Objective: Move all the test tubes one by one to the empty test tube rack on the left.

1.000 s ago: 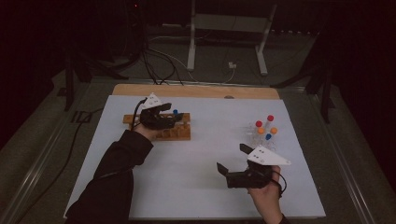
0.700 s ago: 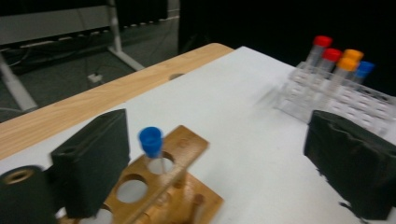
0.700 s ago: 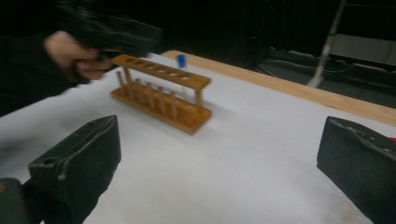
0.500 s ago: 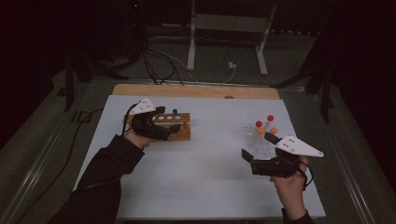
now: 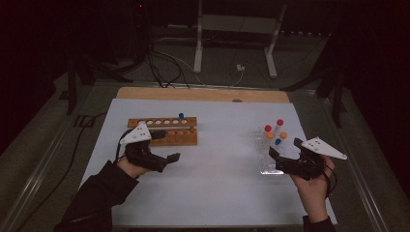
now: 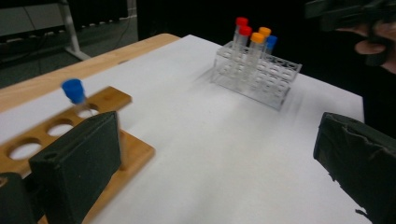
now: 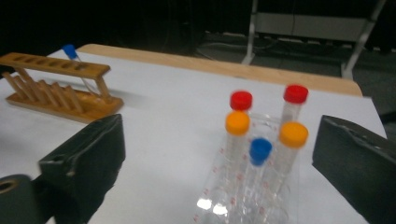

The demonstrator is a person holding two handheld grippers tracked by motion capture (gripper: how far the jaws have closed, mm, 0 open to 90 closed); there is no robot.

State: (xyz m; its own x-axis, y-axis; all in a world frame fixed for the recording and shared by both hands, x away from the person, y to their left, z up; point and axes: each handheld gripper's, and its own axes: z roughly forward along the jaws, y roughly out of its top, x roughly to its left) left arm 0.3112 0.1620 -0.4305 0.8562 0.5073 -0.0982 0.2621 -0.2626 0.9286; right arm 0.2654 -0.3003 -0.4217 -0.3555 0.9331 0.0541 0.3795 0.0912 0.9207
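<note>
A wooden rack (image 5: pixel 164 131) holds one blue-capped tube (image 5: pixel 181 116) in a hole near its right end. My left gripper (image 5: pixel 167 146) hovers just in front of that rack. Its jaws have just been opening and stand open with nothing between them. The tube (image 6: pixel 74 91) stands past the left jaw in the left gripper view. A clear rack (image 5: pixel 270 162) at the right carries several tubes with red, orange and blue caps (image 7: pixel 260 149). My right gripper (image 5: pixel 285 151) is open beside its near right corner, and the tubes stand ahead of its jaws, untouched.
The white mat (image 5: pixel 217 183) covers the table, with a wooden strip (image 5: pixel 203 94) along its far edge. Cables and a metal stand (image 5: pixel 232 43) lie on the dark floor beyond. The other hand (image 6: pixel 373 32) is at the top right of the left gripper view.
My left gripper has drawn back from the wooden rack toward the person, leaving the blue-capped tube standing there. My right gripper has moved right, to the clear rack.
</note>
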